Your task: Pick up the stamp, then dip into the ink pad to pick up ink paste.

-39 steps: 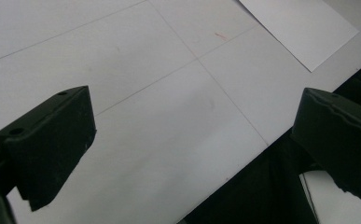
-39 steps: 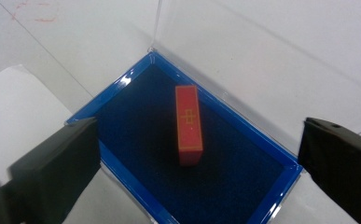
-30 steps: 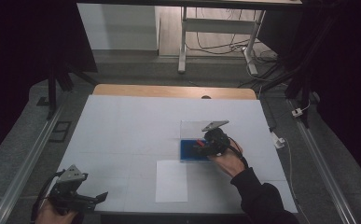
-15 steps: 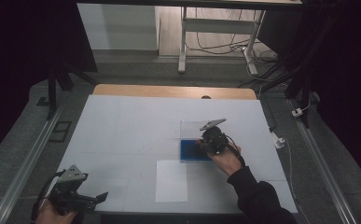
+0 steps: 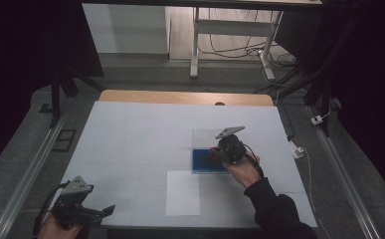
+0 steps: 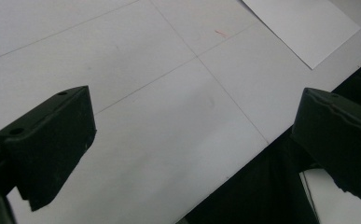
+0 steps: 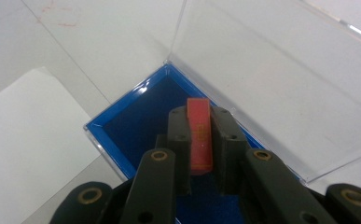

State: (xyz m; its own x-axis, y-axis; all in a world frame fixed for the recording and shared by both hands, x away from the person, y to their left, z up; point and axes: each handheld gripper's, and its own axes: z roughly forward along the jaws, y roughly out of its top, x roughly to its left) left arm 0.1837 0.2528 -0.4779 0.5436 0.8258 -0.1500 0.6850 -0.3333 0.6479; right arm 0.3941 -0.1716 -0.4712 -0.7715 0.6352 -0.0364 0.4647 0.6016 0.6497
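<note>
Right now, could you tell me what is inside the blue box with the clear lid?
The blue box has dark blue lining, and the right gripper is shut on a red block over it. The gripper hides the near floor.

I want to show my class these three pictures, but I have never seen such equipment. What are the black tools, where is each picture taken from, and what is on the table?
A person holds a hand-operated claw in each hand. One picture looks down from above the white table. The others come from cameras riding on each claw. The right claw is shut on a small red block, above an open blue box with a clear lid. The left claw is open and holds nothing, near the table's front edge. A white paper sheet lies beside the box.
</note>
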